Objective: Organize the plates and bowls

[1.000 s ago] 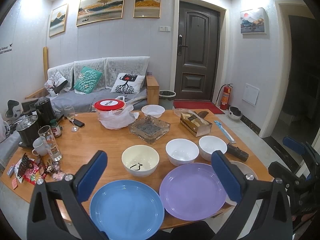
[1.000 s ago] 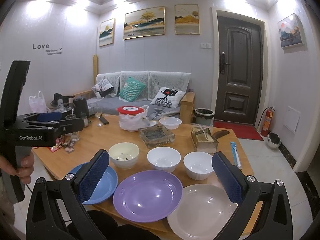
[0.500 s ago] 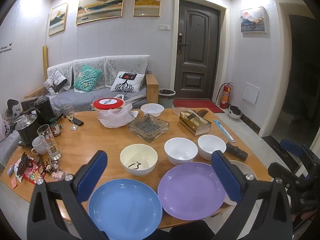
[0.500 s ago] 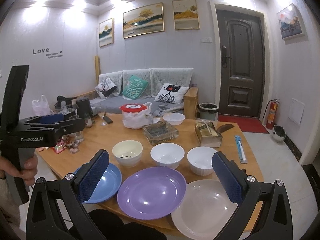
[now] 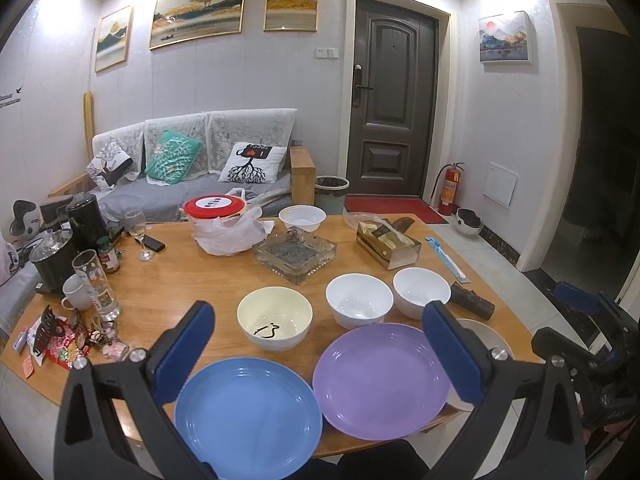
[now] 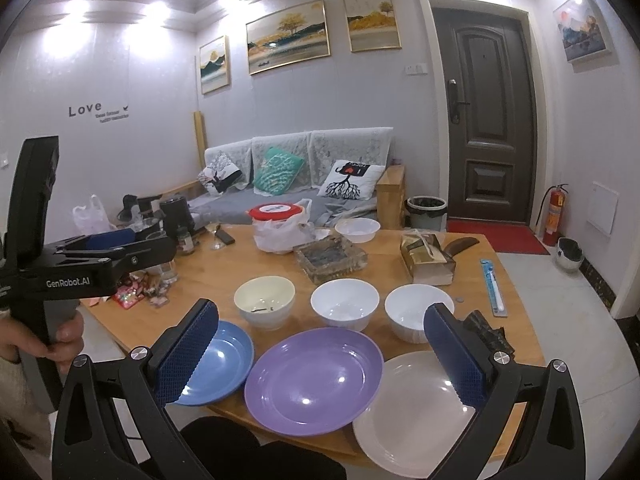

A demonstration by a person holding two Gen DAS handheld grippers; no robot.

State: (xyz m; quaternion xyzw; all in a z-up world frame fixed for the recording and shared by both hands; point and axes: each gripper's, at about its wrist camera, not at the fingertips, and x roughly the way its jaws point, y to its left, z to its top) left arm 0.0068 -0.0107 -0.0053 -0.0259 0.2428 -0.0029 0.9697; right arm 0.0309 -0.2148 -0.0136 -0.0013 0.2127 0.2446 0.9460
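Three plates lie along the near edge of the wooden table (image 5: 172, 268): a blue plate (image 5: 248, 406), a purple plate (image 5: 378, 376) and a white plate (image 6: 416, 406). Behind them stand a cream bowl (image 5: 274, 322) and two white bowls (image 5: 359, 305) (image 5: 420, 291). A further white bowl (image 5: 302, 217) sits at the far side. My left gripper (image 5: 320, 348) is open and empty above the near edge. My right gripper (image 6: 322, 344) is open and empty, hovering over the purple plate (image 6: 314, 378). The left gripper also shows from the side in the right wrist view (image 6: 116, 256).
A glass ashtray (image 5: 295, 253), a tissue box (image 5: 387, 243), a red-lidded container in a plastic bag (image 5: 224, 222), a dark object (image 5: 472, 302), glasses, a mug, kettles and wrappers (image 5: 60, 336) crowd the table. A sofa (image 5: 192, 168) stands behind.
Both grippers have risen and drawn back slightly; the table and dishes sit a little lower and farther in both views. Nothing on the table has moved.
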